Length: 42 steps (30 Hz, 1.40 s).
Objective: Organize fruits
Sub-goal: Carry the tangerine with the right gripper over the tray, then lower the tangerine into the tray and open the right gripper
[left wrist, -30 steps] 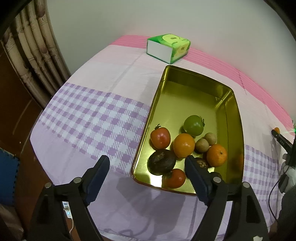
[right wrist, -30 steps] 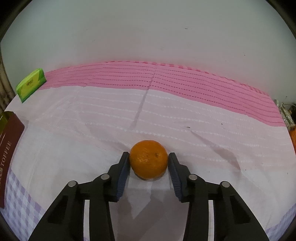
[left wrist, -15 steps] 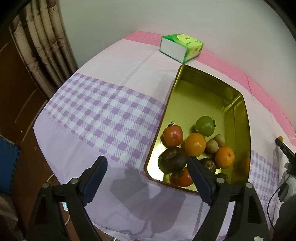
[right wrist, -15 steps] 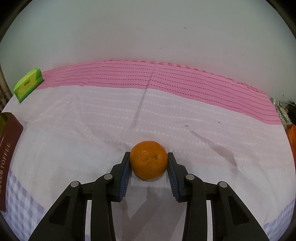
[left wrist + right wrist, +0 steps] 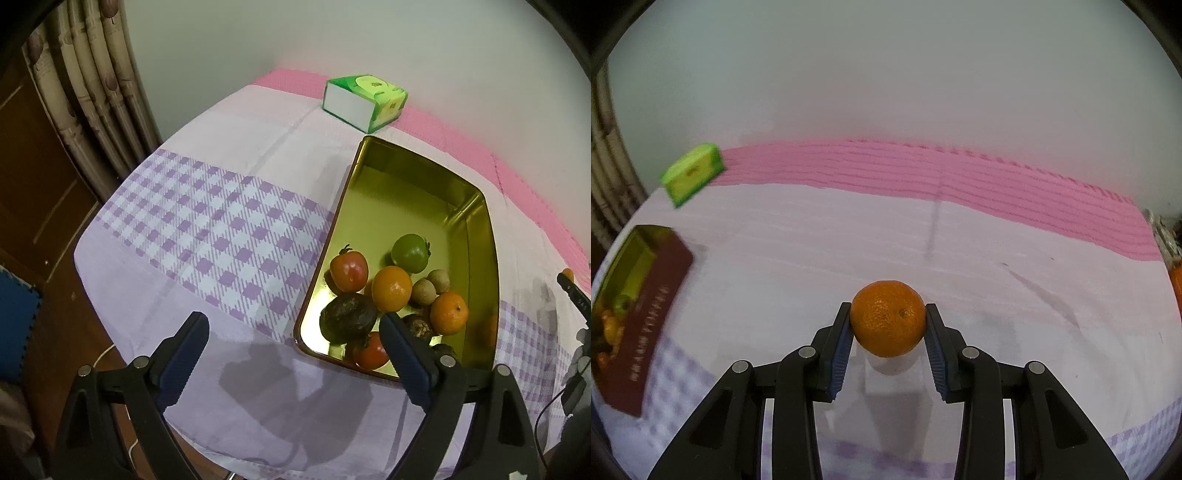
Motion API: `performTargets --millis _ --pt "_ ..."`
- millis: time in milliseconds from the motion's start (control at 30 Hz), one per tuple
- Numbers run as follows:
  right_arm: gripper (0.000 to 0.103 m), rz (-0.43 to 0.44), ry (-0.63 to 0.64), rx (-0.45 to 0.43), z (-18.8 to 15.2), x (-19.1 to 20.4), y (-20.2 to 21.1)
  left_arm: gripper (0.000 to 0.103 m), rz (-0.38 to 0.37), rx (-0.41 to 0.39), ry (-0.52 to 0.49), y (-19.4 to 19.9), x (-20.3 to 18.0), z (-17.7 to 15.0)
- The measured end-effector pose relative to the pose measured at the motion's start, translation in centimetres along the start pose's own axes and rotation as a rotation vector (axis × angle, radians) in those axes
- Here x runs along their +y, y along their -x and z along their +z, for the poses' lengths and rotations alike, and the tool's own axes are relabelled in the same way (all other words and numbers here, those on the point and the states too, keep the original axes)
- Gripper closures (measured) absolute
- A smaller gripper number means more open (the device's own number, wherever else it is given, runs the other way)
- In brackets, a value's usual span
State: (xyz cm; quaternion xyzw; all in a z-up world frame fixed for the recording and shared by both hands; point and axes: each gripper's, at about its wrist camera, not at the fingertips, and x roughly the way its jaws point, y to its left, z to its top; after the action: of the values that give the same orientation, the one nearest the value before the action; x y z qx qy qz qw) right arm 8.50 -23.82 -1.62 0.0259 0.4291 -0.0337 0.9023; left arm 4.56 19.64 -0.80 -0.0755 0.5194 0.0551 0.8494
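**Carrying the orange to the tin**

At the far left, the left gripper (image 5: 293, 334) hangs over the near edge of the tabletop (image 5: 207, 229) with its fingers (image 5: 184, 347) spread wide and nothing between them; it sits just short of the near-left corner of the gold tin (image 5: 476, 236). It should keep clear of the rim so the tin is not nudged.

The tin holds a cluster of fruit at its near end: a red tomato (image 5: 349, 270), a green tomato (image 5: 410, 253), two oranges and some darker, brownish pieces. Its far half is bare, which looks the better landing spot.

To the right, the right gripper (image 5: 888, 321) pinches an orange (image 5: 888, 318) at its widest part, apparently lifted just off the cloth. The tin lies well to that gripper's left, beside the green box (image 5: 692, 173). Judged from here, the carry wants a level, unhurried sweep left, no tighter squeeze, then a low release on bare metal so the fruit does not roll.
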Motion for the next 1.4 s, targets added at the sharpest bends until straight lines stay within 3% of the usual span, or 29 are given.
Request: performTargets --millis 300,700,1033,1400 --pt "0.064 0.161 0.120 -0.032 1.0 8.2 2.6 0.010 -0.007 -0.025 0.024 1.1 0.6 0.0" --pt "0.064 0.364 0.315 -0.013 0.2 20.8 4.5 0.010 0.013 -0.036 0.028 2.5 1.4 -0.3" --pt "0.064 0.412 0.422 0.050 -1.5 27.3 2.9 0.010 0.032 -0.054 -0.001 3.6 1.9 -0.9" --pt "0.064 0.377 0.460 0.092 -2.7 29.1 1.2 0.010 0.050 -0.064 -0.043 4.4 1.9 -1.8"
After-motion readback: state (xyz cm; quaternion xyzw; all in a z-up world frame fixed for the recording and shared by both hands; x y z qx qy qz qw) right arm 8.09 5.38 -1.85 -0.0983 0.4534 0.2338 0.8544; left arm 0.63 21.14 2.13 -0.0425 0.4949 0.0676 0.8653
